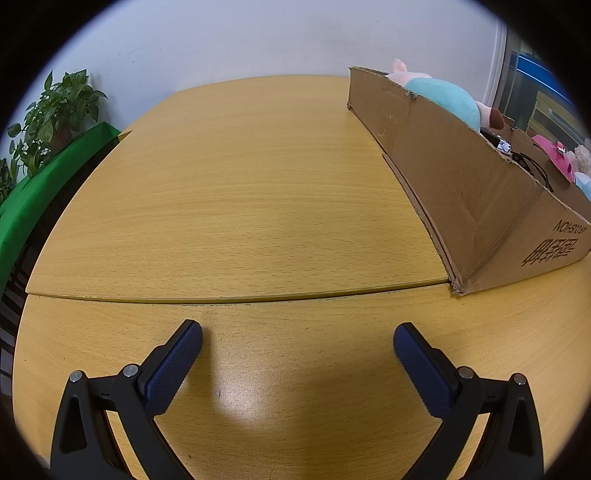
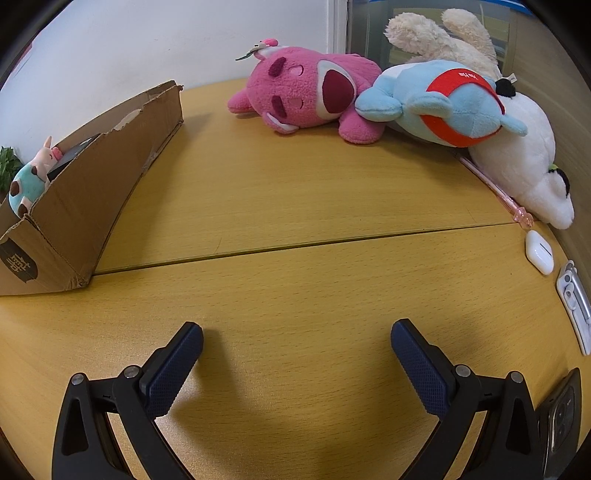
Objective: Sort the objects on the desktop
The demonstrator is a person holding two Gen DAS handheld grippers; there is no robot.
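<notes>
Both the right gripper (image 2: 296, 338) and left gripper (image 1: 297, 339) are held spread apart, empty, above the wooden desk (image 2: 295, 206). Being soft and light, the pink plush bear (image 2: 306, 92) is probably best pinched at its body for the cardboard box (image 2: 92, 192).

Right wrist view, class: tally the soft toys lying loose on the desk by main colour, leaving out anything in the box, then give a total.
Pink: 1, the pink plush
Light blue: 1, the blue plush with red bands
White: 1, the white plush
Cream: 1, the cream plush behind them
Total: 4
</notes>
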